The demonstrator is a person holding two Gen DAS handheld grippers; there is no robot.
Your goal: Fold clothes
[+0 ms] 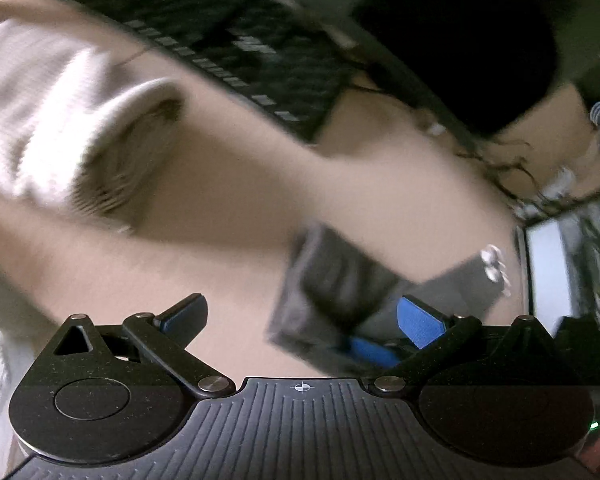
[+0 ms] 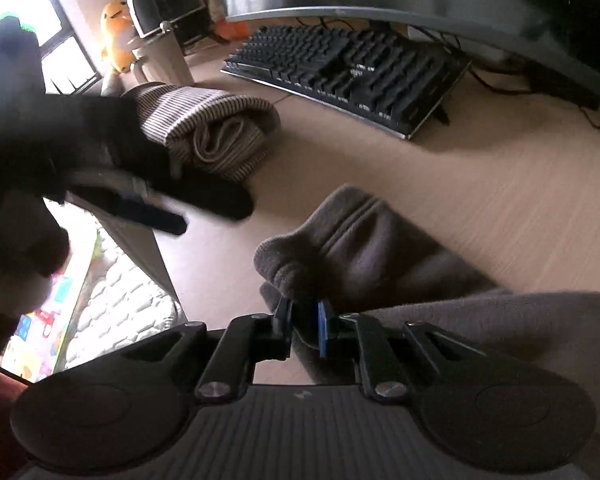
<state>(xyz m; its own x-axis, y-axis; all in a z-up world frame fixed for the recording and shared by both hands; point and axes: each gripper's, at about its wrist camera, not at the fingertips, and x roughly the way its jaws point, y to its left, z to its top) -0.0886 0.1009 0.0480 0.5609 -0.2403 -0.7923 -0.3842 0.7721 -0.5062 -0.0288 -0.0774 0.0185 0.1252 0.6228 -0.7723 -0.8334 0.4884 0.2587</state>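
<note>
In the right wrist view my right gripper point(image 2: 304, 322) is shut on a bunched edge of a grey garment point(image 2: 364, 240). The garment lies on the beige desk and runs off to the lower right. A folded striped garment point(image 2: 224, 128) lies further back on the left, and shows blurred as the striped garment point(image 1: 60, 120) in the left wrist view. My left gripper point(image 1: 300, 320) is open with nothing between its blue pads. It also appears dark and blurred as the left gripper point(image 2: 216, 218), low over the desk in front of the striped garment. A blurred grey shape point(image 1: 332, 292) crosses near its right finger.
A black keyboard point(image 2: 340, 68) lies at the back of the desk under a curved monitor point(image 2: 460, 8), with cables behind. The desk's left edge point(image 2: 148, 240) drops to a colourful floor. A yellow plush toy point(image 2: 118, 36) and a chair stand beyond.
</note>
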